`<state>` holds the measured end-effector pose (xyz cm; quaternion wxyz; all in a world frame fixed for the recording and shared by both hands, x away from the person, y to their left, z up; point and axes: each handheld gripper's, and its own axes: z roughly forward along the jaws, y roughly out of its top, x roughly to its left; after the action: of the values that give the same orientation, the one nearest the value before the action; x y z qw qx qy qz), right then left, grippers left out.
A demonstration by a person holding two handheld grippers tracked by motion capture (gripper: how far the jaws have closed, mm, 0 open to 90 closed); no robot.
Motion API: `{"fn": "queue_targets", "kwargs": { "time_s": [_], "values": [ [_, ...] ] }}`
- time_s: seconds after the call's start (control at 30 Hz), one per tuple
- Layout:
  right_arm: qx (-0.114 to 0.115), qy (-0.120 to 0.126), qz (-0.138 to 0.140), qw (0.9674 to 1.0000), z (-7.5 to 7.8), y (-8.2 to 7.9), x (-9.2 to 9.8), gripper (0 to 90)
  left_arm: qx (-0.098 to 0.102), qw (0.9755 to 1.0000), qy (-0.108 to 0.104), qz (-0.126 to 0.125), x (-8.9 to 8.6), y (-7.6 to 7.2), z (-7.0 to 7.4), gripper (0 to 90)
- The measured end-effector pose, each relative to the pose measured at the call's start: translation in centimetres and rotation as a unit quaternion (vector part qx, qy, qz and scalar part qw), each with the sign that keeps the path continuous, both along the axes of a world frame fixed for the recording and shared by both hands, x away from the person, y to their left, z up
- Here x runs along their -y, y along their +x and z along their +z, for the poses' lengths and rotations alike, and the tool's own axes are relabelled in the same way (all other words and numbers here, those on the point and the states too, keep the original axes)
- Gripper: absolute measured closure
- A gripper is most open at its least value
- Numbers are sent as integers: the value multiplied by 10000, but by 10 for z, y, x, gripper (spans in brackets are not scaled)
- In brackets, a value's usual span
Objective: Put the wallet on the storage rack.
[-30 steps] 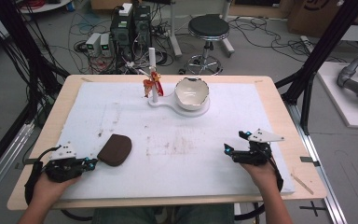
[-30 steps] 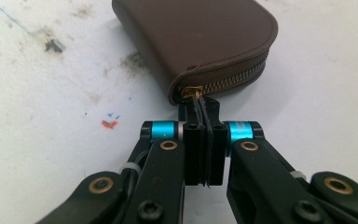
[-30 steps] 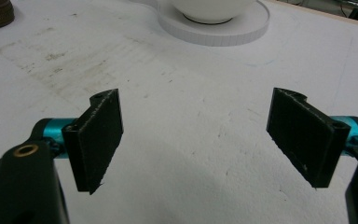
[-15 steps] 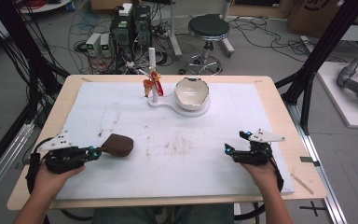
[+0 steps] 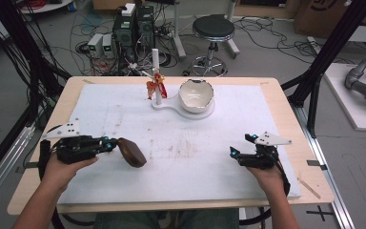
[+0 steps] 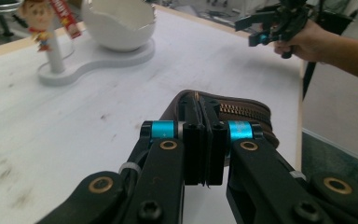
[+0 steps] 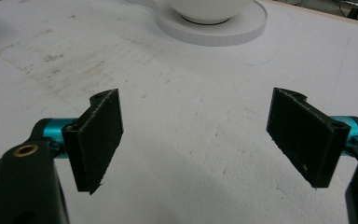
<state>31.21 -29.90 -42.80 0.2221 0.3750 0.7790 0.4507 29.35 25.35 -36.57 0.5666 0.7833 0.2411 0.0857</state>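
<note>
A small dark brown pouch (image 5: 131, 152) with a brass-coloured zip along its top edge sits at the left front of the white-covered table (image 5: 209, 181). It looks like soft leather, though the high view is too coarse to be sure. The left gripper (image 5: 108, 143) has its jaws clamped tight on the pouch's near edge, and in the left gripper view the pouch (image 6: 242, 114) sticks out beyond the black pads, its far end tilted up off the table. The pinched part is hidden between the jaws.

The left hand (image 5: 69, 160) holds its gripper roughly level, pointing right toward the table's middle, forearm coming in from the lower left corner. The right gripper (image 5: 242, 151) rests near the right front of the table with its jaws wide apart and nothing between them, pointing left.

At the back centre stands a white eggshell-shaped bowl (image 5: 196, 94) on a white base, with a small cowboy figurine (image 5: 155, 87) on a post just beside it; the figurine's details are blurred.
</note>
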Motion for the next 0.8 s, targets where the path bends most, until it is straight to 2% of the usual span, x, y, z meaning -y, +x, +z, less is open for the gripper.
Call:
{"fn": "queue_targets", "kwargs": {
  "time_s": [0.2, 0.43, 0.47, 0.63, 0.8],
  "values": [
    [-18, 25, -12, 10000, 0, 0, 1, 186, 19, 9996, -45, -261, 29, 19, 18, 885],
    [1, 51, -8, 10000, 0, 0, 2, 186, 54, 9992, -234, -328, 56, 43, 30, 884],
    [-6, 61, -9, 10000, 0, 0, 2, 186, 39, 9990, -202, -388, 59, 46, 32, 884],
    [8, 97, -19, 10000, 0, 0, 3, 186, 89, 9990, -110, -422, 73, 58, 42, 884],
    [5, 132, -31, 9999, 1, -1, 3, 186, 139, 9990, -189, -375, 83, 70, 52, 883]
  ]
}}
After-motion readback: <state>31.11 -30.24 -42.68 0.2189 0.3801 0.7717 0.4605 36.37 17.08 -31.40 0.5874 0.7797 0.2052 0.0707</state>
